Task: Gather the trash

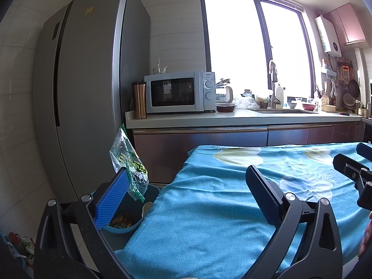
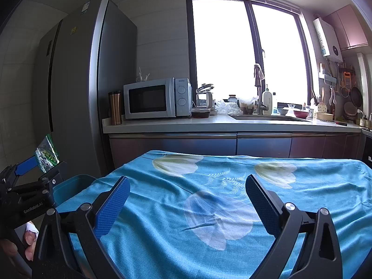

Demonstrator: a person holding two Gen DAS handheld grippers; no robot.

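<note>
Trash in this moment meant one crinkly green-and-clear wrapper [image 1: 129,162], which hung at the blue pad of the left gripper [image 1: 186,190], above the open mouth of a blue bin [image 1: 130,229] standing just beside the left edge of the desk [image 1: 209,209]. The left gripper's jaws stood wide apart in its own view, so nothing was pinched between them; the wrapper looked either stuck against the one pad or just let go, and the pictures did not settle which. The right-wrist view showed the same wrapper at the tip of the left gripper, over the bin's rim.

Inside the bin some gold-coloured wrappers [image 1: 121,223] and a pale round piece [image 1: 147,208] already lay, so part of the collecting seemed done. The desk's blue flowered cloth showed no other litter in either view, which suggested this was among the last pieces from the top. More crumpled packaging [image 1: 22,244] lay on the floor at the lower left, and that may have been left to gather, though it was too blurred to be sure.

The right gripper [image 2: 188,200] hovered over the middle of the desk, its jaws spread wide and empty.
</note>
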